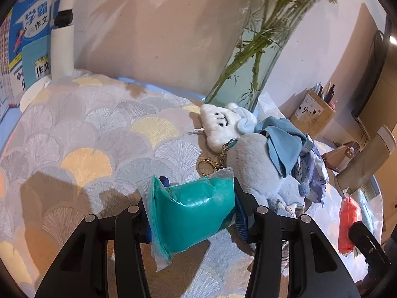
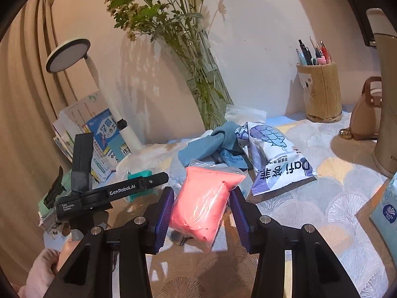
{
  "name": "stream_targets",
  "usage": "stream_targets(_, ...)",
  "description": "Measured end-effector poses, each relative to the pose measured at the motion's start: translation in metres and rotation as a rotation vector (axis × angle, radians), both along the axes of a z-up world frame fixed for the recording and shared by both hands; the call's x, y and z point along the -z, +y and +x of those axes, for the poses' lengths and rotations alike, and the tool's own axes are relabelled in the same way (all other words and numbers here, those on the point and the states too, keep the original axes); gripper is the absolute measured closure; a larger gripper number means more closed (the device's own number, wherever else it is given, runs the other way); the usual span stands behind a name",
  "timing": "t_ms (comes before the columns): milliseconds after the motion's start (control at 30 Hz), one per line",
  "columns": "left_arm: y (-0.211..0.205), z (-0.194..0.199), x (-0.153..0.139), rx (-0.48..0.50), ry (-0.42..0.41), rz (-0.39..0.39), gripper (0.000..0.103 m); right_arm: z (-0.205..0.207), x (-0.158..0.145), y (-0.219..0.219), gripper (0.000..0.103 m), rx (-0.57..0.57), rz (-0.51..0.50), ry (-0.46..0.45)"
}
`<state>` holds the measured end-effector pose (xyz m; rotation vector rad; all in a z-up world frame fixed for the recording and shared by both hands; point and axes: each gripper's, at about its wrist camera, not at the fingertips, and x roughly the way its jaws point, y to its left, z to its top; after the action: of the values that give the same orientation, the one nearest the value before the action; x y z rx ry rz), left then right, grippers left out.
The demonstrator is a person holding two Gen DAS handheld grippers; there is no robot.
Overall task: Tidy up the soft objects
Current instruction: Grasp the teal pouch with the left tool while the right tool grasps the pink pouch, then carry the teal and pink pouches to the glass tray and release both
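Observation:
My left gripper (image 1: 196,208) is shut on a teal clay bag (image 1: 193,213), held just above the patterned cloth. Right beside it lies a pile: a grey-blue plush toy (image 1: 253,164), a white plush keychain (image 1: 218,124) and a blue cloth (image 1: 282,136). My right gripper (image 2: 201,213) is shut on a pink clay bag (image 2: 203,203), also seen in the left wrist view (image 1: 348,223). Behind it lie the blue cloth (image 2: 211,144) and a white-and-purple "Dafi" packet (image 2: 275,154). The left gripper body (image 2: 119,191) and its teal bag (image 2: 140,175) show to the left.
A glass vase with green stems (image 2: 206,94) stands against the wall behind the pile. A wooden pen holder (image 2: 320,92), a tan handbag (image 2: 367,114), a cream kettle (image 2: 387,99) and a tissue pack (image 2: 387,203) are to the right. Books (image 1: 32,42) and a white lamp (image 1: 62,49) stand left.

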<state>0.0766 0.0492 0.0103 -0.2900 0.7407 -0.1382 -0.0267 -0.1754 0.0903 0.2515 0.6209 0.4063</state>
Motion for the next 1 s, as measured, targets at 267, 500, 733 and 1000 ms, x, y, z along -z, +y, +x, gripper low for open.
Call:
stream_targets(267, 0.001, 0.000, 0.002, -0.007, 0.002, -0.009, 0.057, 0.000, 0.000, 0.000, 0.057, -0.004, 0.009, 0.002)
stream_targets(500, 0.002, 0.001, 0.002, -0.005, 0.007, -0.014, 0.057, 0.000, -0.001, 0.000, 0.057, -0.002, 0.008, 0.000)
stream_targets(733, 0.004, 0.001, 0.002, -0.013, 0.007, -0.022, 0.057, -0.010, -0.007, 0.001, 0.057, 0.028, -0.019, -0.064)
stream_targets(1000, 0.006, 0.000, 0.003, -0.023, 0.008, -0.030, 0.057, -0.013, -0.010, 0.010, 0.057, 0.039, -0.079, -0.083)
